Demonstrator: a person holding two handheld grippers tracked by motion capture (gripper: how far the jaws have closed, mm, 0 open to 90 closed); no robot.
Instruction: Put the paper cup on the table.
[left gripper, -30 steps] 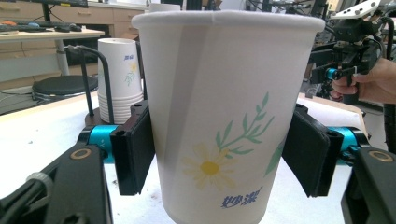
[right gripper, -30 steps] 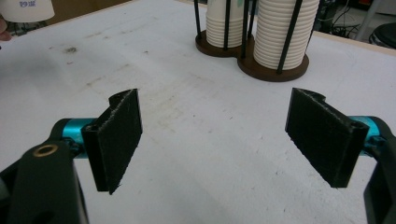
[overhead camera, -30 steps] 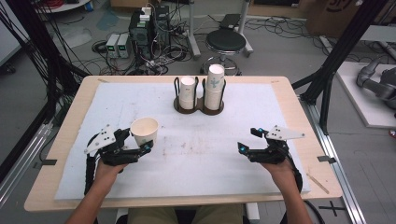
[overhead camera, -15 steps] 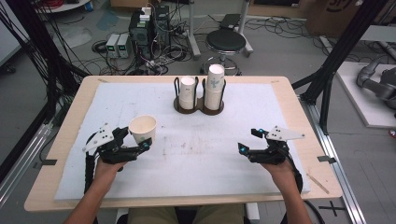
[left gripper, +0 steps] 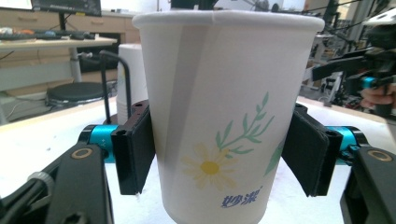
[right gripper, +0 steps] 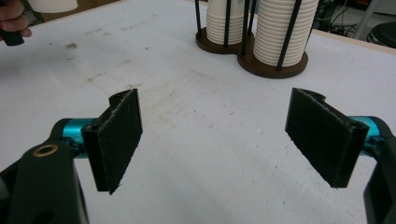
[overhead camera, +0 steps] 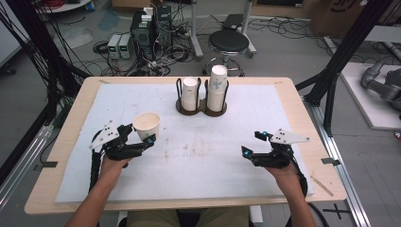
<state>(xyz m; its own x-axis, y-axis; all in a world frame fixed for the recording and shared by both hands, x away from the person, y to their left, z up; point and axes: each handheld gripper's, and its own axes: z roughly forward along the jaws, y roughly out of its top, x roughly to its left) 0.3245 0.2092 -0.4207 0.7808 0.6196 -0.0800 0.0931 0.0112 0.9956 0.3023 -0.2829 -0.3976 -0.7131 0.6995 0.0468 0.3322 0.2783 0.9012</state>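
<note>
Loads of open room across the middle of the surface (overhead camera: 198, 165), basically a bare white stretch between the two hands. The only real obstacle out there is the cup holder (overhead camera: 202, 105) at the far middle, two stacks of cups (right gripper: 280, 28) ringed by thin black posts, so anything reaching straight forward runs into it. The right hand-held gripper (overhead camera: 250, 144) has its jaws spread wide with nothing between them and a clear run ahead. The left hand-held gripper (overhead camera: 144, 137) is blocked up front: a paper cup (left gripper: 224, 116) sits right between its jaws, nearly filling the gap.
</note>
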